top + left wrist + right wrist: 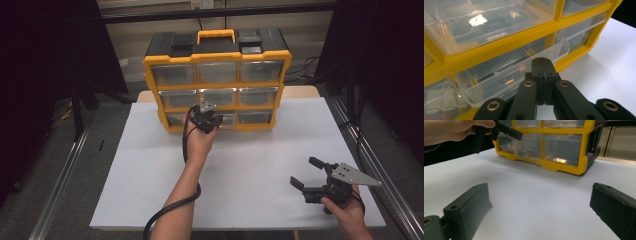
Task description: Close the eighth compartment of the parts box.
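Note:
A yellow and black drawer cabinet [217, 85] with clear plastic drawers stands at the back of the white table. My left gripper [207, 119] is shut, pads pressed together with nothing between them, and its tips [543, 61] sit just in front of the bottom middle drawer [506, 72]. That drawer sticks out a little from the yellow frame [499, 50] and holds small metal bits. My right gripper [304, 171] hovers open near the table's front right, its jaws wide apart [540, 195] over bare white surface. From there the left gripper [509, 132] appears before the cabinet [559, 167].
The white tabletop [250, 155] spreads wide in front of the cabinet. Metal rails [60, 180] run along both sides of the table, with dark curtains beyond. The bottom left drawer [439, 100] holds pale clips. A black cable trails along the left forearm.

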### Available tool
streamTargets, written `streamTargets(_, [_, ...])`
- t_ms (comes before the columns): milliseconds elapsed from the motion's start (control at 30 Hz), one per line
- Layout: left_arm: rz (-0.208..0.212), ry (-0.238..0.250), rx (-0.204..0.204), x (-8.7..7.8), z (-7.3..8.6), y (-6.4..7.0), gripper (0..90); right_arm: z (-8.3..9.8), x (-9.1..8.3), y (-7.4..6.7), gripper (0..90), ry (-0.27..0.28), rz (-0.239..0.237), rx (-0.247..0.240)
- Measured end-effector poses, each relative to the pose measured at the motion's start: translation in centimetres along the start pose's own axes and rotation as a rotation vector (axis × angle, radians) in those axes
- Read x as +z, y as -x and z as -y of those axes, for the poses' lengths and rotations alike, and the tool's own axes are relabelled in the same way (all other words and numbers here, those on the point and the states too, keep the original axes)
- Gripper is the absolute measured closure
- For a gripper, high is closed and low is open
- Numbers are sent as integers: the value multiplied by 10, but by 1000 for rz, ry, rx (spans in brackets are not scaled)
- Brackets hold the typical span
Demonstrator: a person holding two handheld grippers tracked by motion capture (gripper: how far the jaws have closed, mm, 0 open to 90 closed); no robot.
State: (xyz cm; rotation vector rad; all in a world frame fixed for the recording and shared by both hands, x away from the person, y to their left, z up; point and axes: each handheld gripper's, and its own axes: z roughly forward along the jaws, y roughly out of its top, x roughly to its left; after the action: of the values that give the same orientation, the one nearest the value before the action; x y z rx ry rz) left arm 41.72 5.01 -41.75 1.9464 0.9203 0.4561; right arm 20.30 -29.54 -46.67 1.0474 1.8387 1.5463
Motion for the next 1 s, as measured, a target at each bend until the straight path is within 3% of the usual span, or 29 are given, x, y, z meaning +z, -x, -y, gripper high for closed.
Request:
streamTargets(300, [-11,22,-6,5,-1,-2,900,0,0,0,21,-2,-1,4])
streamTargets(733, [-64,56,-2,14,-1,-2,900,0,1,1,21,2,-3,4])
streamTargets(900, [-63,71,-3,15,-1,-1,900,0,0,1,21,2,0,4])
streamTargets(1000, [-46,75,-21,14,0,1,834,0,0,1,21,-1,-6,3])
